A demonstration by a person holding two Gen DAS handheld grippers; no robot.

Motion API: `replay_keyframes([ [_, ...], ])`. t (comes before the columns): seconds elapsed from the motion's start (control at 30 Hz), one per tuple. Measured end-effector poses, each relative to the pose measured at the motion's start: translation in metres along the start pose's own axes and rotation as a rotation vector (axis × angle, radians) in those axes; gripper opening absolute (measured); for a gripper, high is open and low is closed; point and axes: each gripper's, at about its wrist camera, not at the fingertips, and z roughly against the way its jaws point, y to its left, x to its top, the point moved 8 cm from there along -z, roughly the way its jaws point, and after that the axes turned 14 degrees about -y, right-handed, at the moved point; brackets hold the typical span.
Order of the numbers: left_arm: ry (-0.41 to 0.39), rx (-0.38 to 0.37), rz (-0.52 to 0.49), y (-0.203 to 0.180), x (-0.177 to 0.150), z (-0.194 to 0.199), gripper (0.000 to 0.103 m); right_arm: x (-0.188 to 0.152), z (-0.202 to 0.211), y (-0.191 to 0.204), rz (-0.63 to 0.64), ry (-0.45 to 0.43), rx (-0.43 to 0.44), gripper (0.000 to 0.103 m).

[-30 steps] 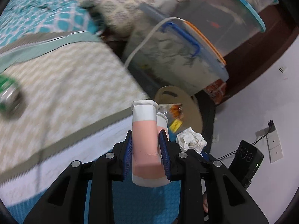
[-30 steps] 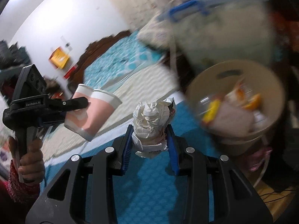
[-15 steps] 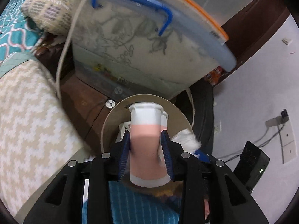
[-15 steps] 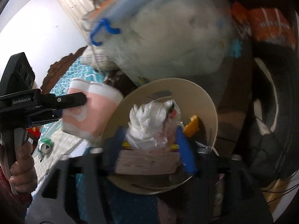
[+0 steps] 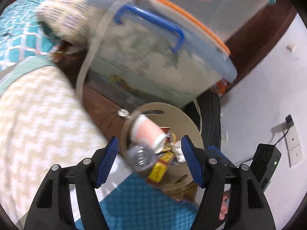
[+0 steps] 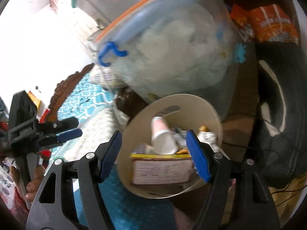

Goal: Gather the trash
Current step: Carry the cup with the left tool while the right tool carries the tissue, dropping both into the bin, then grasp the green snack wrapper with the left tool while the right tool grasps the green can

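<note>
Cups in bin, both grippers empty
Left gripper [image 5: 149, 153] & right gripper [image 6: 154, 153] jaws wide over tan bin [image 6: 211, 111], lower centre; pink cups [image 5: 147, 132] lie inside

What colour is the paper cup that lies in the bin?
Pink with white ends; the paper cup in the bin shows best in the left wrist view.

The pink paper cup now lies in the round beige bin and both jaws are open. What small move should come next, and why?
Probably draw both grippers back from the round beige bin toward the bed. The pink paper cup lies among the trash inside, and the left gripper and right gripper are open and hold nothing, so they are free to fetch more.
</note>
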Motion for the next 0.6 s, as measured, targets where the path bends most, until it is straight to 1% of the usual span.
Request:
replay_keyframes([
  [0.03,-0.025,0.018,0.011,0.011,0.000,0.015,0.064,0.000,0.001,0.007,0.005,0.002,0.014,0.071],
  [0.13,-0.116,0.115,0.055,0.058,0.001,0.070,0.064,-0.006,0.002,0.042,0.035,0.024,0.081,0.071],
  [0.27,-0.212,0.238,0.142,0.128,-0.005,0.145,0.064,-0.032,-0.010,0.102,0.098,0.108,0.189,0.071],
  [0.33,-0.248,0.337,0.180,0.173,-0.011,0.183,0.064,-0.049,-0.018,0.132,0.132,0.155,0.235,0.071],
  [0.37,-0.263,0.401,0.194,0.198,-0.016,0.204,0.064,-0.060,-0.023,0.150,0.153,0.184,0.262,0.071],
  [0.4,-0.270,0.448,0.200,0.218,-0.020,0.219,0.065,-0.069,-0.028,0.165,0.175,0.209,0.282,0.071],
  [0.47,-0.289,0.567,0.220,0.262,-0.031,0.254,0.066,-0.092,-0.039,0.201,0.239,0.261,0.323,0.071],
  [0.5,-0.293,0.643,0.223,0.287,-0.036,0.272,0.071,-0.105,-0.045,0.222,0.278,0.288,0.348,0.074],
  [0.53,-0.285,0.705,0.214,0.308,-0.041,0.285,0.078,-0.118,-0.052,0.242,0.317,0.314,0.369,0.076],
  [0.57,-0.259,0.755,0.184,0.327,-0.047,0.292,0.079,-0.127,-0.056,0.257,0.347,0.330,0.384,0.079],
  [0.6,-0.229,0.779,0.161,0.341,-0.053,0.296,0.079,-0.141,-0.064,0.279,0.393,0.352,0.408,0.080],
])
